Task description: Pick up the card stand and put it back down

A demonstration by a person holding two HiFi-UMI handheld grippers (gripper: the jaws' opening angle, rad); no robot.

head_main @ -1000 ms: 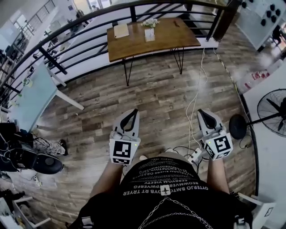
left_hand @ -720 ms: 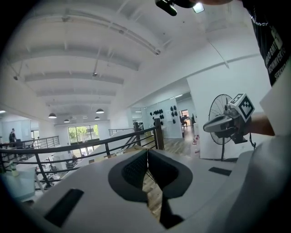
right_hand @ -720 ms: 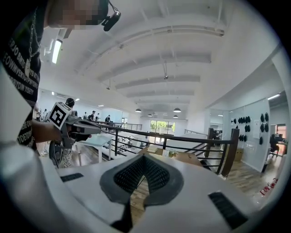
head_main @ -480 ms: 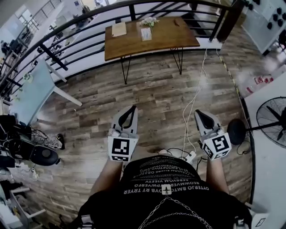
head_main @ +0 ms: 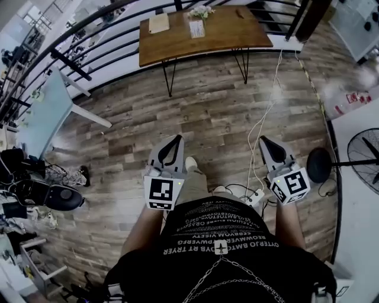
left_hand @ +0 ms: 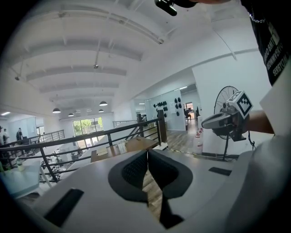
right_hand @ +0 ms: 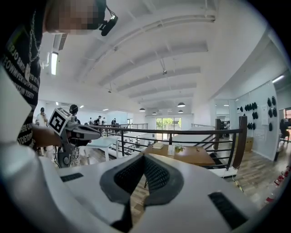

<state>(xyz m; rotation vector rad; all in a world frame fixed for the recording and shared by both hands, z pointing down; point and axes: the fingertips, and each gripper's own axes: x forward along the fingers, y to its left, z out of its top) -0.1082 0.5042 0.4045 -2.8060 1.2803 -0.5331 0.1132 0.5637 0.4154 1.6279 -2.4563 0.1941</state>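
We are not at the table (head_main: pixel 237 38) yet.
Our left gripper (head_main: pixel 176 139) and right gripper (head_main: pixel 263 141) are pressed together, empty. The card stand (head_main: pixel 197 28) sits there, far off. Next we walk over and open one.

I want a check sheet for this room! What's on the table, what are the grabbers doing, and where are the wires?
Surface: wooden table, far ahead by the railing.
Job's things: card stand upright on the table, nothing touching it.
Clutter: flowers behind the stand; a pad near the table's left end.
Grippers: left gripper and right gripper are both shut and empty, held over the floor.
Cables: a white cable trails across the floor to a power strip; probably a trip risk.
Surroundings: black railing, plank floor, standing fan at the right, pale table at the left.
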